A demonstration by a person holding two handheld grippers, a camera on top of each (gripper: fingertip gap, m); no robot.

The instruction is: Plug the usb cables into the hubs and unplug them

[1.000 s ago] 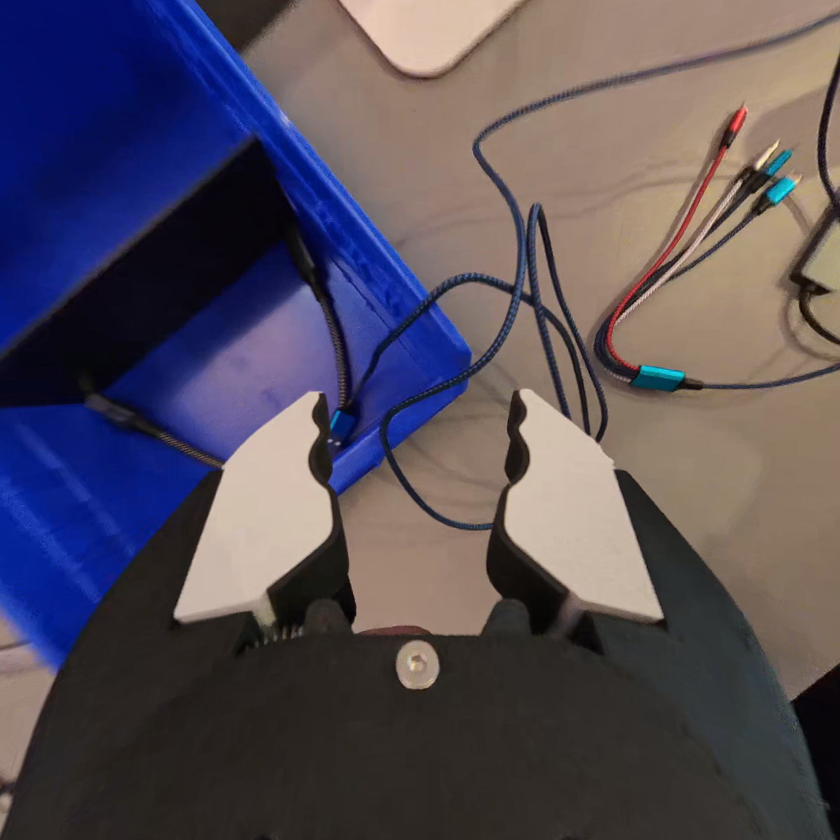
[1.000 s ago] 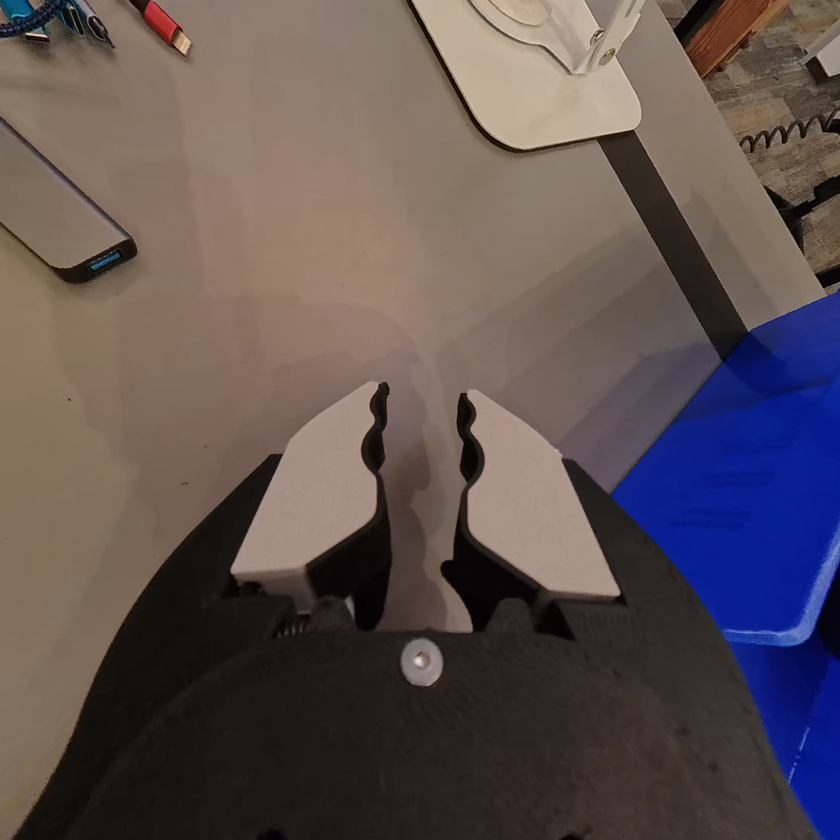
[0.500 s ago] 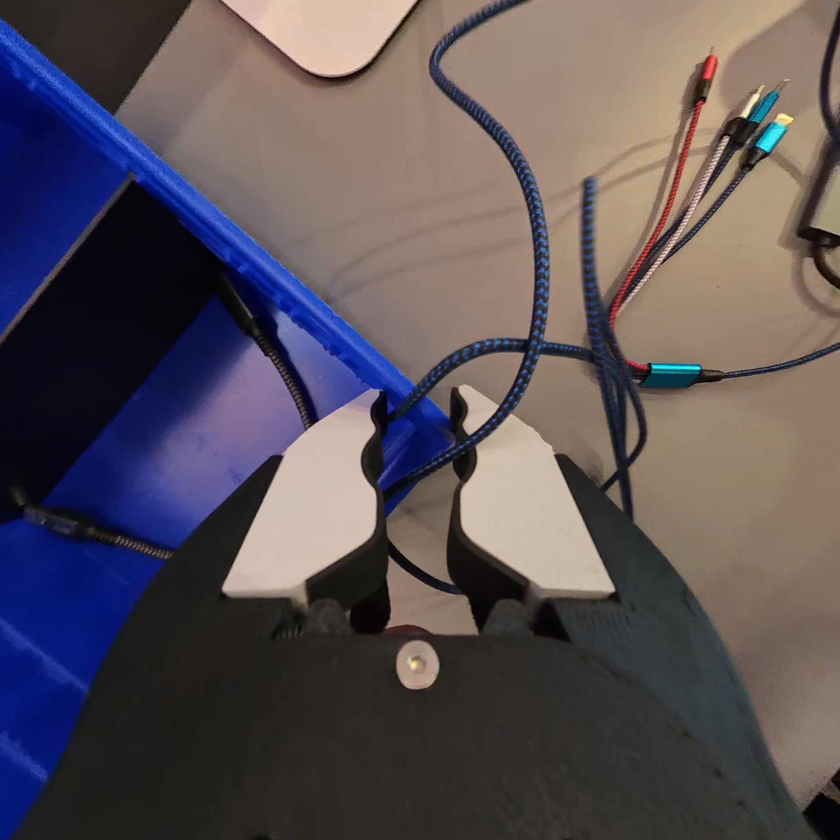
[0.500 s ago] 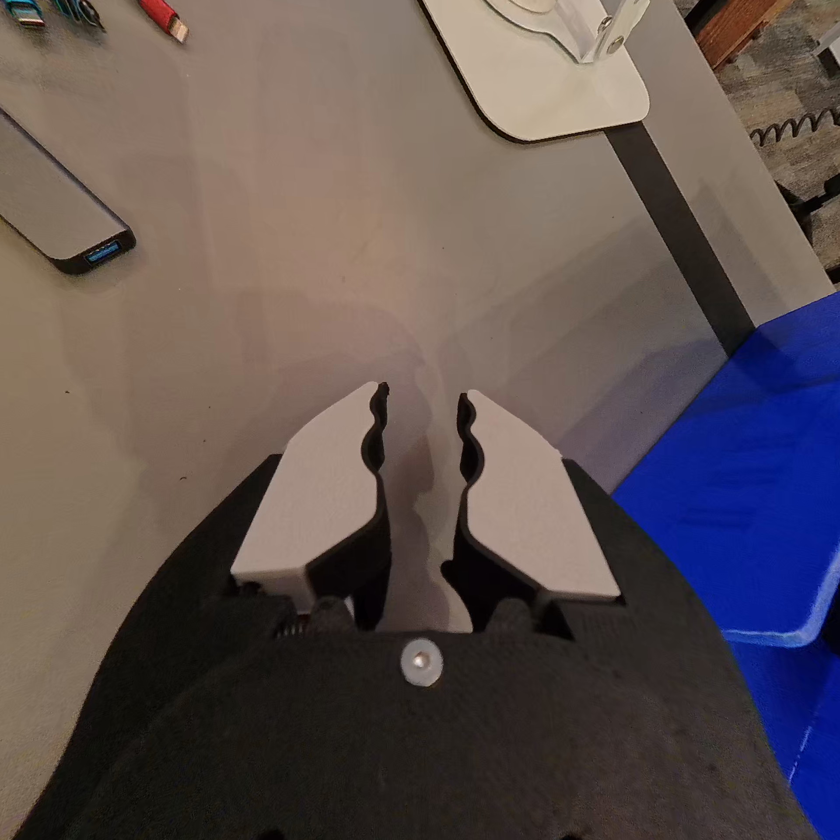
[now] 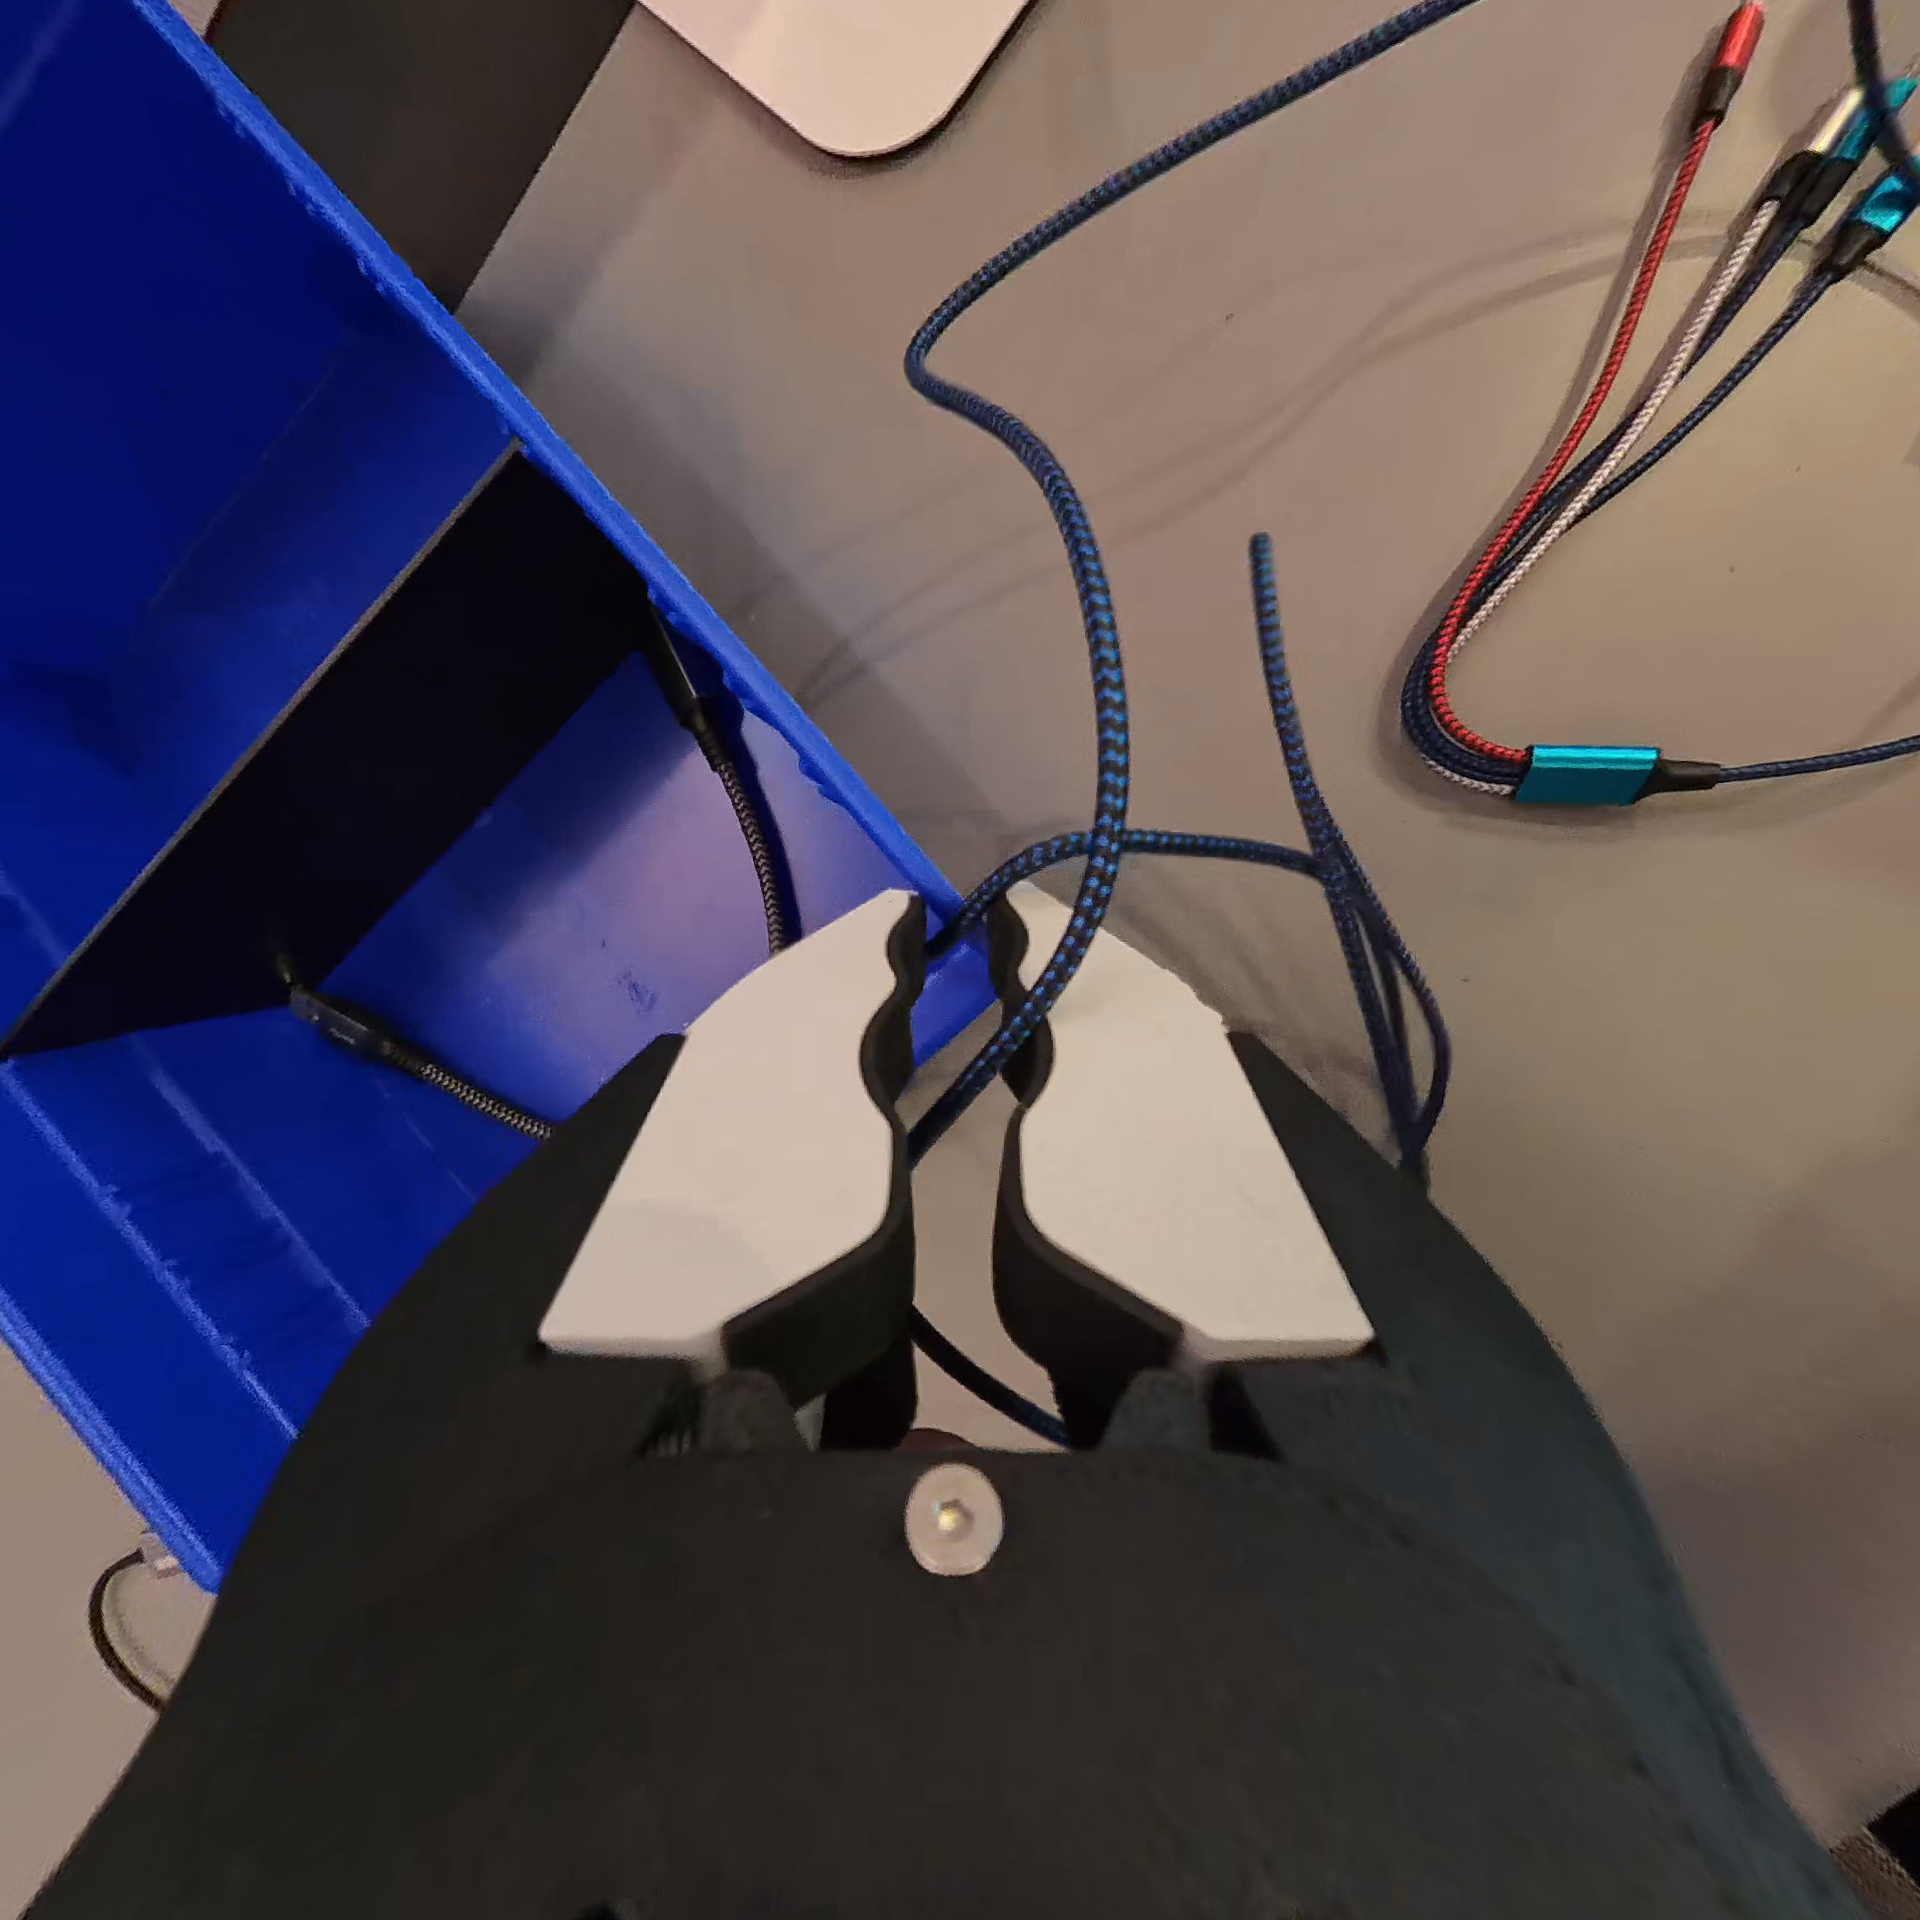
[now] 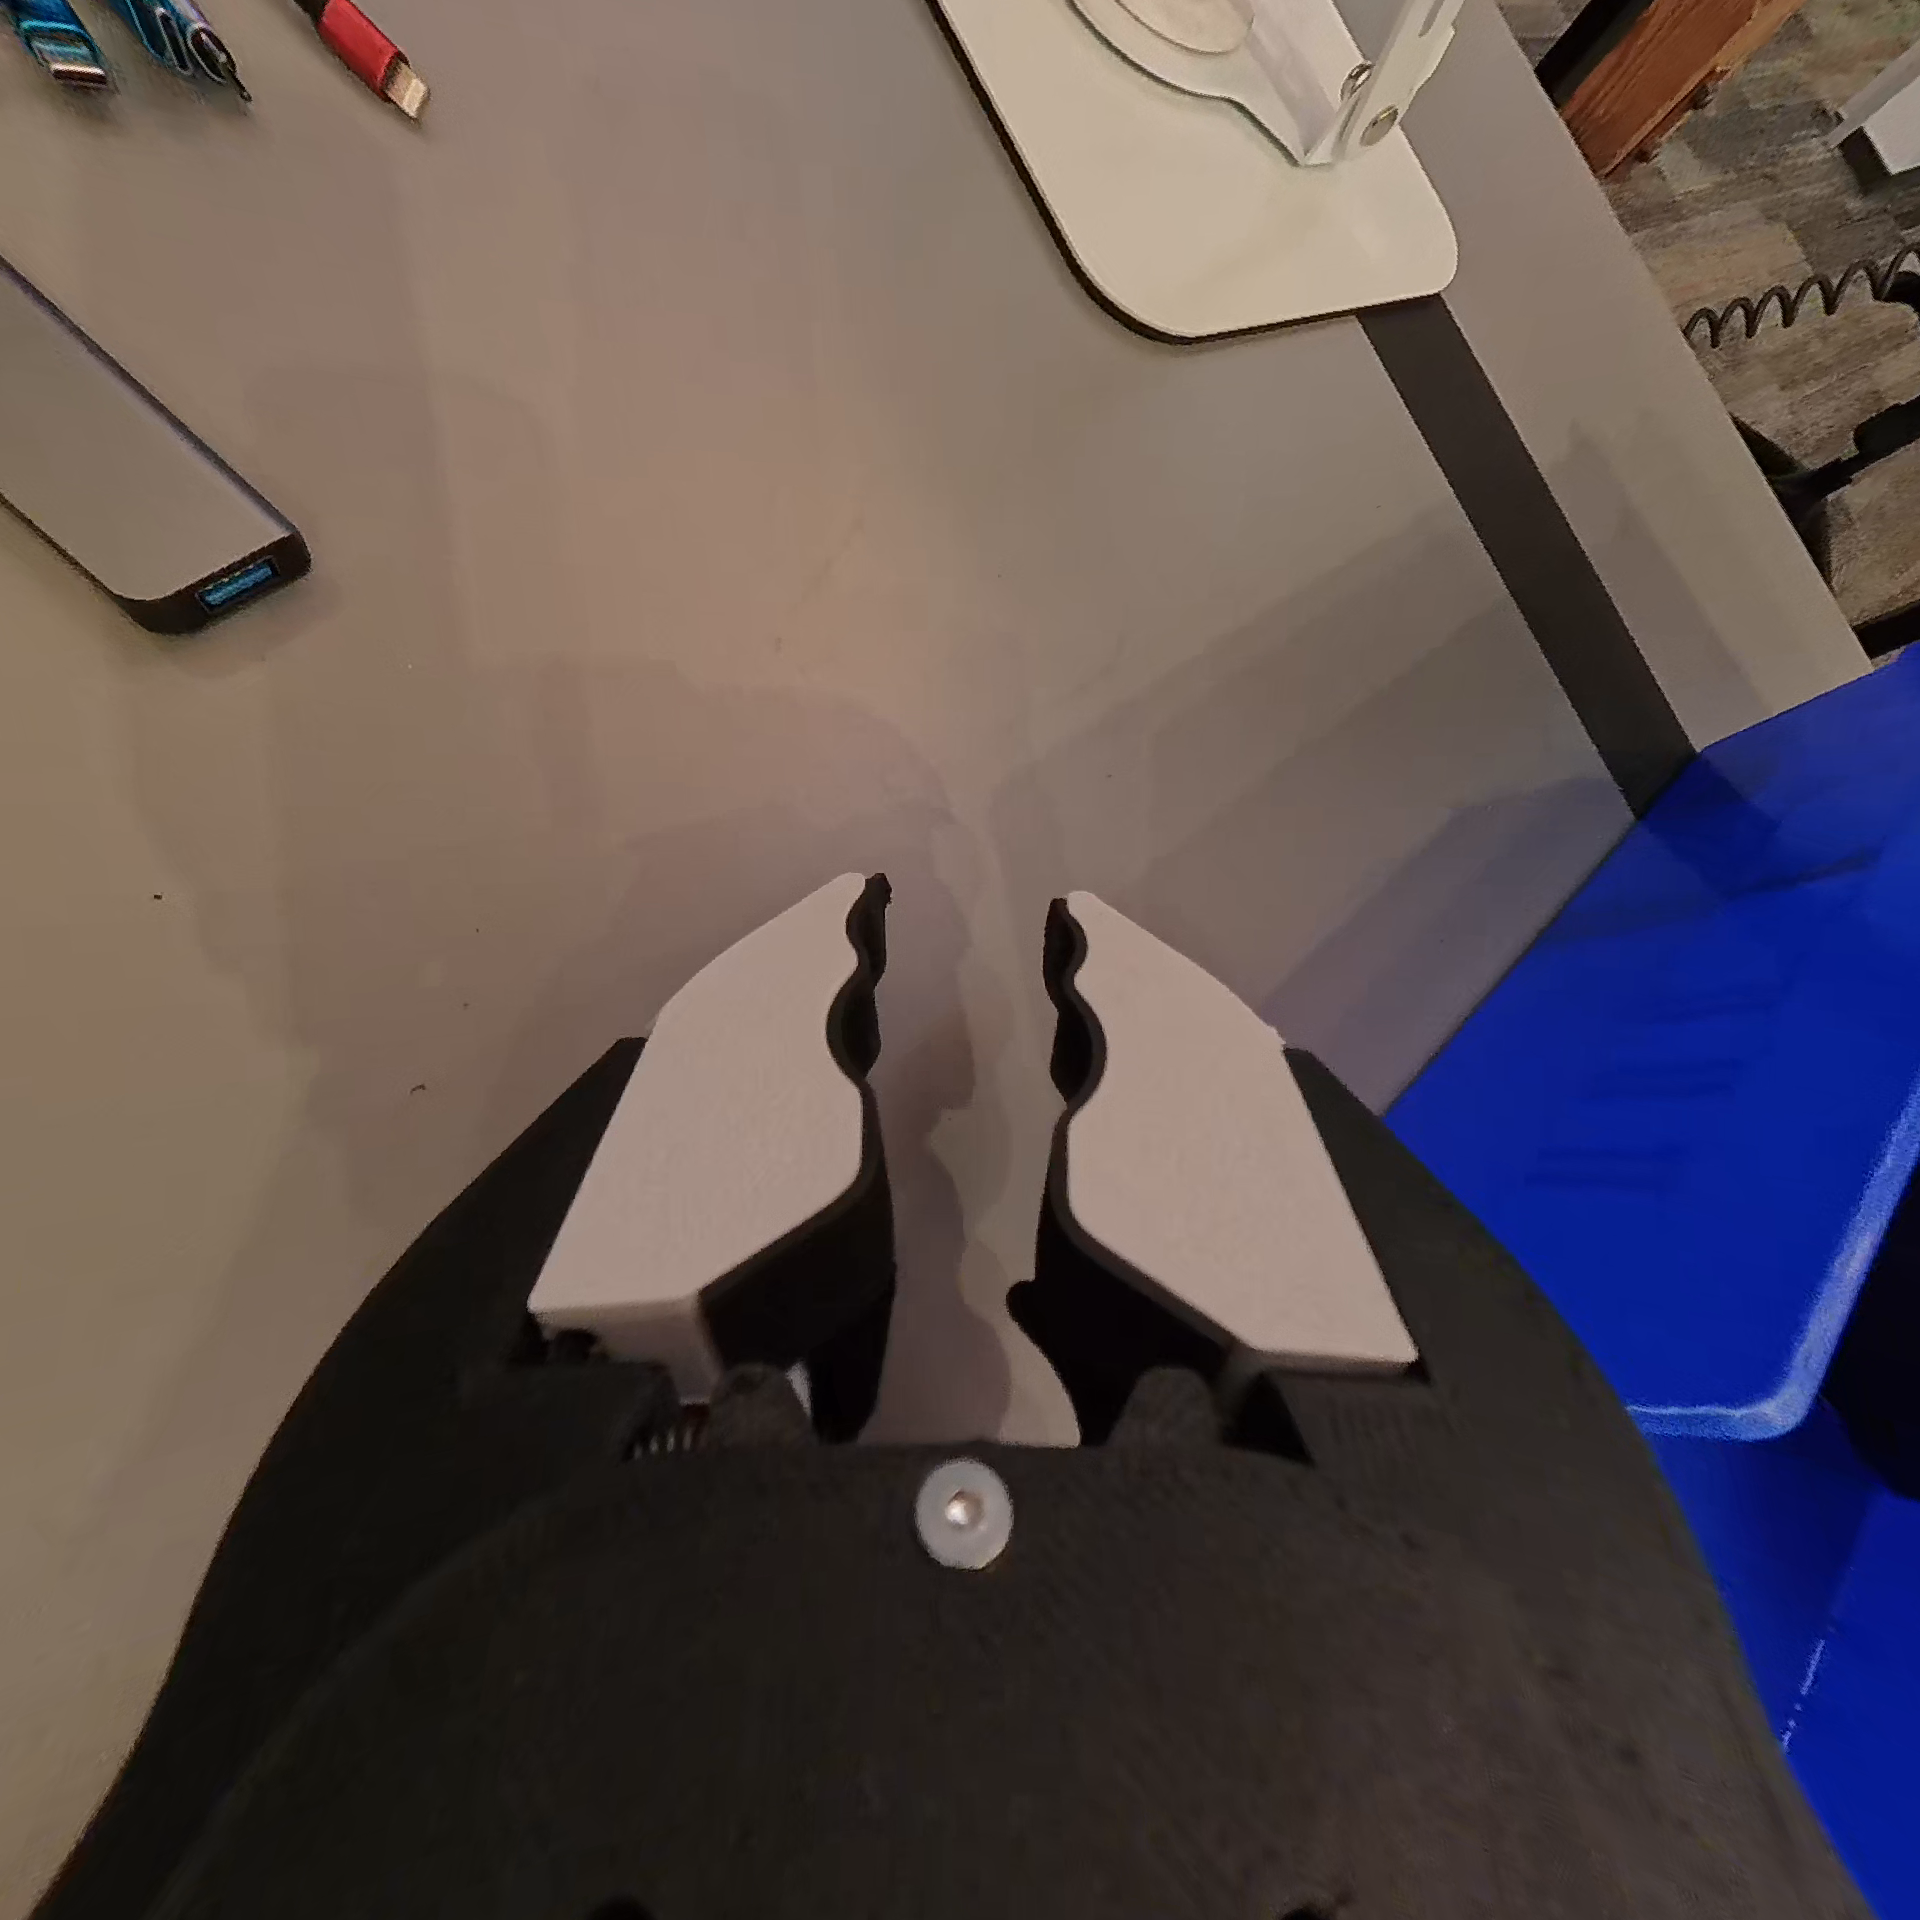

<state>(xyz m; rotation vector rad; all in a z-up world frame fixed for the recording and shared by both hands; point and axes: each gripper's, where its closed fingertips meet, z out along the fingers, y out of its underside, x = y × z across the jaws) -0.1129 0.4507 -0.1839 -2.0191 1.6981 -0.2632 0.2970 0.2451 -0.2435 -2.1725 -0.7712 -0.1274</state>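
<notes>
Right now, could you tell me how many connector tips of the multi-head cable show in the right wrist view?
3: a red tip, a blue tip at the left edge, and another blue tip between them, all along the top edge. More may lie outside the frame.

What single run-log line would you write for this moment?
left hand-held gripper: closed around blue braided cable beside blue bin | right hand-held gripper: open, empty, above table | hub: untouched

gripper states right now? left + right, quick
Left gripper: closed on the blue-and-black braided cable.
Right gripper: open, holding nothing, above the grey table.
</notes>
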